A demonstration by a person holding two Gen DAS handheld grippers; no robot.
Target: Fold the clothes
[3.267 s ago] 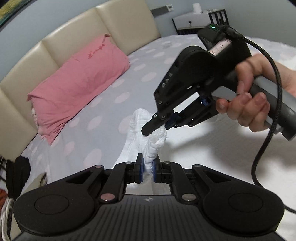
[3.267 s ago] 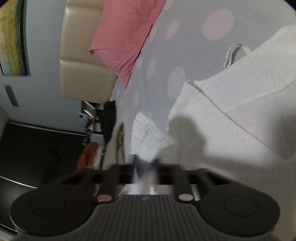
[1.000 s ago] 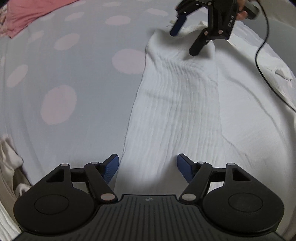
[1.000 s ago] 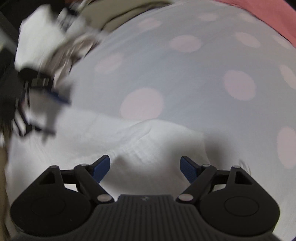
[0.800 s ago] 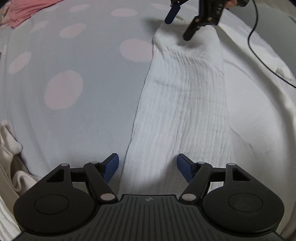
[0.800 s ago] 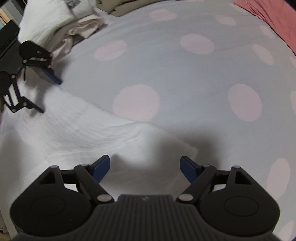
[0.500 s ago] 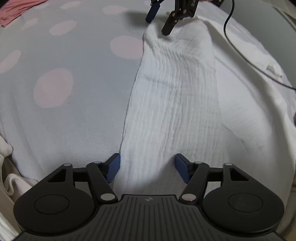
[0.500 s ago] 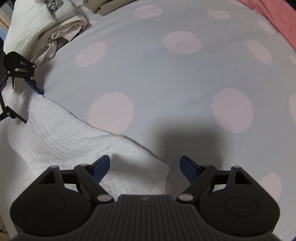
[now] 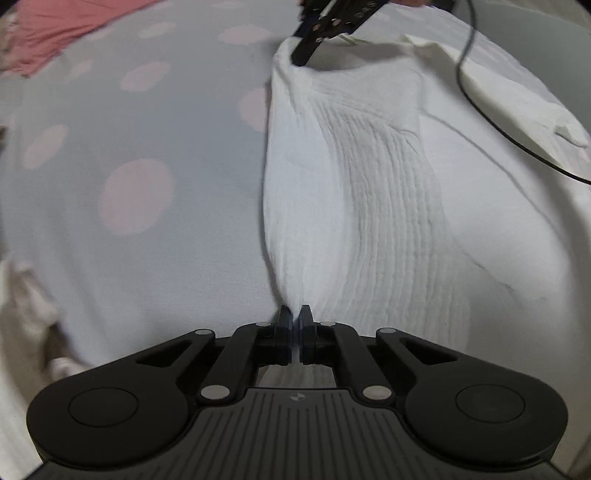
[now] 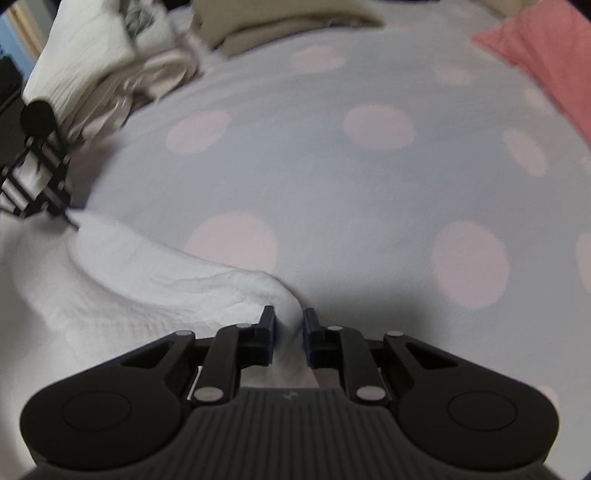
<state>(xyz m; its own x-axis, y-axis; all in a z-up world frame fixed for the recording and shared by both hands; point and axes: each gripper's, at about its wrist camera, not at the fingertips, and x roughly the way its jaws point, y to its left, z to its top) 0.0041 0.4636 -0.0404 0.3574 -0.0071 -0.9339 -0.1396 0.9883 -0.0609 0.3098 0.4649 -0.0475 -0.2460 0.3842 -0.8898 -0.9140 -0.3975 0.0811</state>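
Observation:
A white ribbed garment point(image 9: 369, 192) lies spread on the dotted bedsheet point(image 9: 147, 122), with a long folded strip running away from me. My left gripper point(image 9: 294, 320) is shut, pinching the near end of that strip's left edge. At the far end my right gripper point(image 9: 308, 48) grips the strip's top corner. In the right wrist view the right gripper point(image 10: 289, 322) has a bunched fold of the garment point(image 10: 166, 288) between its closing jaws, and the cloth fills the gap. The left gripper point(image 10: 68, 214) shows at the left edge, holding the other end.
A pink pillow point(image 9: 48, 26) point(image 10: 535, 55) lies at the head of the bed. A heap of pale clothes point(image 10: 103, 62) and a folded beige piece point(image 10: 280, 22) sit beyond the left gripper. A black cable point(image 9: 491, 114) trails over the garment on the right.
Both grippers stood wide open over the strip's ends and have closed on the cloth. The strip's edge now bunches up between the two grips.

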